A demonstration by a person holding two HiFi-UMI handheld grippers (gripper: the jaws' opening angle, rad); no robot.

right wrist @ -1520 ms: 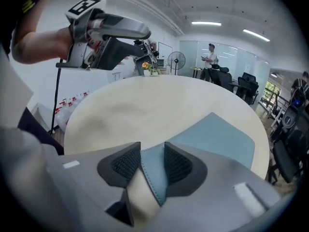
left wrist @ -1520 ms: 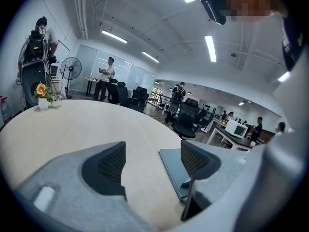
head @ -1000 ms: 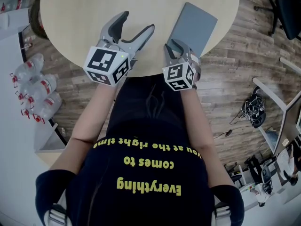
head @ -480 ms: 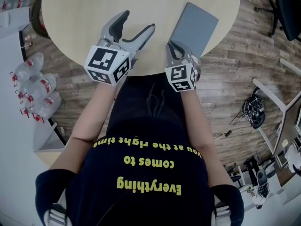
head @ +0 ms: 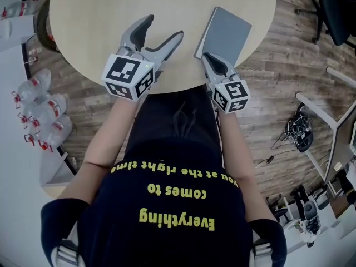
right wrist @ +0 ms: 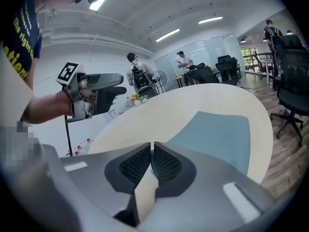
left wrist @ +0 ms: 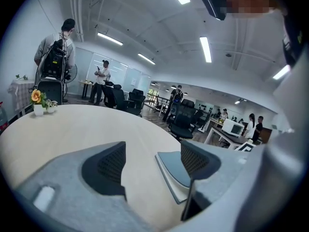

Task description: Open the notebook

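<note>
On table [head: 89,32] — one notebook [head: 229,31]; right gripper [head: 207,57] just closing on its corner.

Shirt [head: 167,243]: "Everything comes to you at the right time"

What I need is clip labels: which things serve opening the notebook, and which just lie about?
Job: grey rectangular notebook; right tool, jaws just closing on its near corner; left tool, open, empty; round beige table.
Lying about: clear plastic bottles on the floor; black office chair; potted yellow flower.
</note>
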